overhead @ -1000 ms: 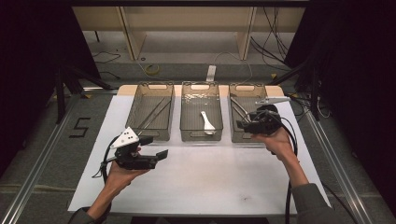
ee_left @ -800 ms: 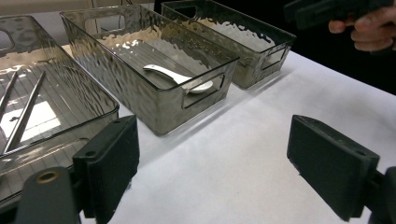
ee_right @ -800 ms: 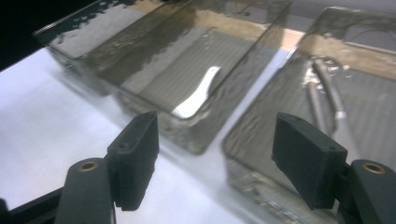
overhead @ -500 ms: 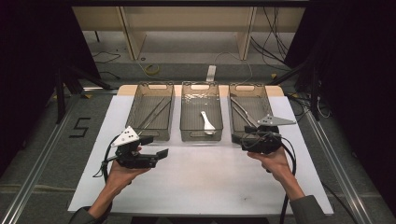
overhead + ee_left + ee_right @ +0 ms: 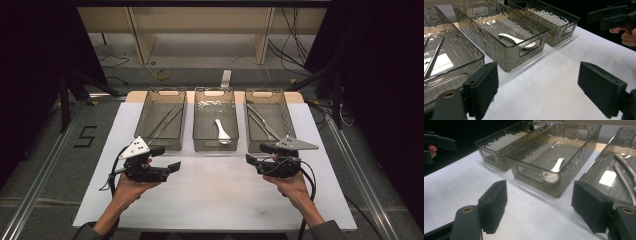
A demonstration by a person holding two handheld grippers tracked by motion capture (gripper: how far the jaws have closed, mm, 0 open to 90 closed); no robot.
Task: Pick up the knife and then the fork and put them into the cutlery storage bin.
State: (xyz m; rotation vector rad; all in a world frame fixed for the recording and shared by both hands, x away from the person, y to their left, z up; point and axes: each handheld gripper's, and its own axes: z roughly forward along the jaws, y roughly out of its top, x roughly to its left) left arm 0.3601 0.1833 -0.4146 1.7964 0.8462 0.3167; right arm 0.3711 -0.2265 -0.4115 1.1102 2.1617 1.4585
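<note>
1. Right bin (image 5: 268, 120): upper right of centre in the high view, holding metal utensils (image 5: 262, 121); nearest thing to the right gripper (image 5: 253, 159).
2. Right gripper: lower right, jaws wide, just been opening, nothing between them.
3. Left gripper (image 5: 169, 164): lower left, jaws wide, empty.
4. White sheet (image 5: 215, 200) covers the table; three smoky bins in a row; white spoon (image 5: 222, 131) in the middle bin (image 5: 215, 120).
5. Dark room, cables on the floor (image 5: 165, 75).

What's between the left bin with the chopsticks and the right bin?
In the high view, the middle bin, holding a white spoon, stands between the left bin and the right bin.
</note>
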